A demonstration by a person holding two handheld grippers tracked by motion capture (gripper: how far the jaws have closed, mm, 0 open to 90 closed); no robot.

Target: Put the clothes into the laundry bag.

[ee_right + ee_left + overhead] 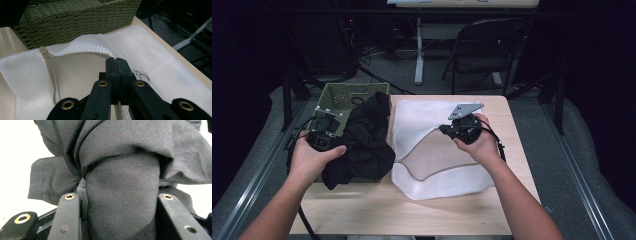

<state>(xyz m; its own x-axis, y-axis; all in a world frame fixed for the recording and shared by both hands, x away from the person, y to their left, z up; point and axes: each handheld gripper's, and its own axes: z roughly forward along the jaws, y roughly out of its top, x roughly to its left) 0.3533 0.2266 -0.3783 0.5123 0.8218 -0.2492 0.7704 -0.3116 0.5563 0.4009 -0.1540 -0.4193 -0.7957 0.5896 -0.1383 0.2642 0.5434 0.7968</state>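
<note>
**A:** At the near edge of the table (377, 212), seen from above, two forearms come in. What does each tool have?

**B:** The left gripper (323, 134) clamps a bunched black garment (364, 137), which drapes over the right rim of the green woven basket (334, 95) and hangs down to the tabletop. The right gripper (462, 127) sits over the white mesh laundry bag (442, 165), which lies flat just right of the basket.

**A:** Do the close views add anything?

**B:** Yes. The left gripper view shows a thick roll of the black garment (122, 195) wedged between the jaws, which stand apart and press on it from both sides; the high view hides that under the hand. The right gripper view shows the jaws pressed together on the bag's zippered edge (75, 53), lifting it so the mouth gapes. The zipper pull (45, 53) sits at the left end of that edge.

**A:** And farther back?

**B:** The basket's woven wall (75, 17) stands just behind the bag. Beyond the table, the high view shows a folding chair (484, 47).
</note>
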